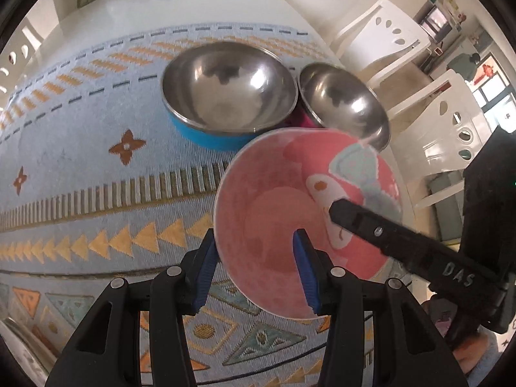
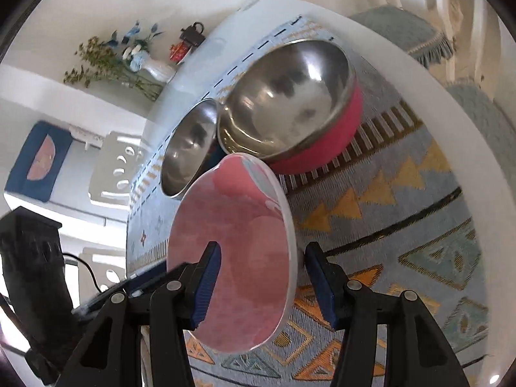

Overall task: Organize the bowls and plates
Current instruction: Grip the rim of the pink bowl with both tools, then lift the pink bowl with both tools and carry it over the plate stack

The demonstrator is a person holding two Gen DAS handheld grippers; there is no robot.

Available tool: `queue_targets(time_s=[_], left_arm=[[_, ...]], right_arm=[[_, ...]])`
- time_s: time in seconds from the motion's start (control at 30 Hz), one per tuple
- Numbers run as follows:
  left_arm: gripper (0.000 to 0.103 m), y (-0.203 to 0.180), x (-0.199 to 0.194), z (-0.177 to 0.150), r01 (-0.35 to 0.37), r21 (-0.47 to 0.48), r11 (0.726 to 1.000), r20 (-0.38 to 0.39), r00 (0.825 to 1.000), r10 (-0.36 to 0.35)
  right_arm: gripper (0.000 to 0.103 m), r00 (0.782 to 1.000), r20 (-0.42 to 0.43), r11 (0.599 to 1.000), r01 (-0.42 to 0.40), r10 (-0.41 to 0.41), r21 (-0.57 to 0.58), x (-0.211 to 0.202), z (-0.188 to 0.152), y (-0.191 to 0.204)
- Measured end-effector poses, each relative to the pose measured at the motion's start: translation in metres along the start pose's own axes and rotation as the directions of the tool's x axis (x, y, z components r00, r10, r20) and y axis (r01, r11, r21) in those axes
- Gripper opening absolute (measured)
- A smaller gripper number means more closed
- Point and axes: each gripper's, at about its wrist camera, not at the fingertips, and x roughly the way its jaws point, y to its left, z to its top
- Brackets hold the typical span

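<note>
With left tongs and right tongs, straddled one pink plate, jaws wide on either side; could not tell which truly pinched. Held plate tilted, seemingly off the mat, just before blue bowl and red bowl. Best gripped firmly at the rim, levelled, then lowered flat, clear of both bowls. Read "DAS" on right tongs; no other writing legible.

White table carries a patterned blue cloth; blue-sided steel bowl and pink-sided steel bowl sit on it.
</note>
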Motion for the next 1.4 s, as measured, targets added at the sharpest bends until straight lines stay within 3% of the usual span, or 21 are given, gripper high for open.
queue_targets(time_s=[0.13, 0.33, 0.47, 0.83, 1.17, 1.4], left_arm=[[0.043, -0.003, -0.005, -0.003, 0.003, -0.006, 1.0, 0.017, 1.0, -0.003], [0.043, -0.007, -0.019, -0.004, -0.052, 0.034, 0.998, 0.068, 0.996, 0.05], [0.043, -0.002, -0.028, -0.009, -0.068, 0.031, 0.997, 0.085, 0.994, 0.066], [0.043, 0.029, -0.075, -0.036, -0.112, -0.01, 0.994, 0.153, 0.982, 0.112], [0.043, 0.086, -0.139, -0.091, -0.18, -0.118, 0.977, 0.241, 0.949, 0.204], [0.043, 0.139, -0.178, -0.142, -0.253, -0.247, 0.935, 0.248, 0.917, 0.313]], right_arm=[[0.054, 1.0, 0.002, 1.0, 0.005, -0.005, 0.011, -0.002, 0.001, 0.0], [0.054, 1.0, 0.011, 1.0, 0.001, -0.001, 0.031, -0.005, -0.004, 0.005], [0.054, 0.999, 0.027, 1.0, 0.02, -0.019, -0.01, -0.006, -0.006, 0.019], [0.054, 0.999, 0.038, 0.995, -0.025, 0.028, -0.092, -0.006, -0.032, 0.061], [0.054, 0.994, 0.032, 0.964, -0.095, 0.106, -0.249, 0.001, -0.085, 0.14], [0.054, 0.986, -0.038, 0.924, -0.165, 0.161, -0.345, 0.024, -0.143, 0.201]])
